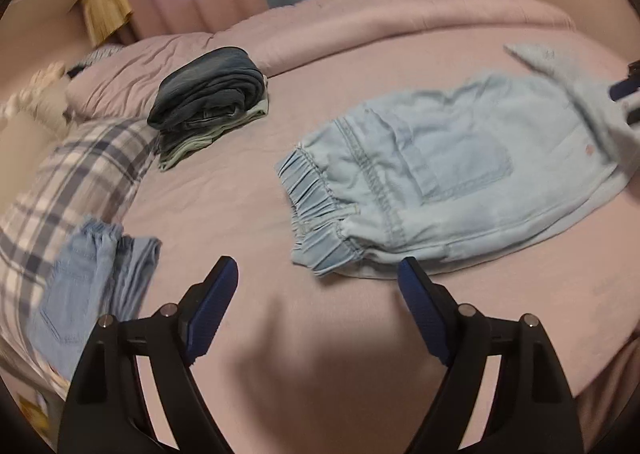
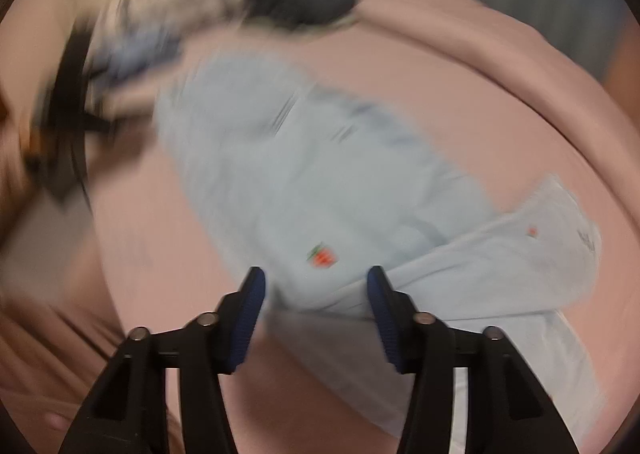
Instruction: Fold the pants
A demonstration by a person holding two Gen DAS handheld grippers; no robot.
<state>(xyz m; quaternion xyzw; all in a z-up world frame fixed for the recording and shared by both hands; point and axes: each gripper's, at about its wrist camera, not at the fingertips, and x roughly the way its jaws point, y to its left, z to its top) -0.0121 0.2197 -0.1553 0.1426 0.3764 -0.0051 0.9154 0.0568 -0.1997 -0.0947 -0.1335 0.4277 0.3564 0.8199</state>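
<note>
Light blue pants (image 1: 440, 165) lie flat on the pink bed sheet (image 1: 248, 205), with the elastic waistband toward my left gripper and a back pocket facing up. My left gripper (image 1: 317, 266) stands open just short of the waistband, with nothing between its fingers. In the right wrist view the same pants (image 2: 320, 181) are blurred; a small red mark shows on the cloth, and one leg is folded across at the right. My right gripper (image 2: 315, 274) is open over that fold, its pads clear of the cloth. It also shows at the right edge (image 1: 628, 93) of the left wrist view.
A stack of folded dark jeans (image 1: 208, 101) sits at the back left of the bed. A plaid cloth (image 1: 80, 173) and another pair of blue jeans (image 1: 92, 282) lie at the left. A rolled pink duvet (image 1: 400, 13) runs along the far side, with curtains behind it.
</note>
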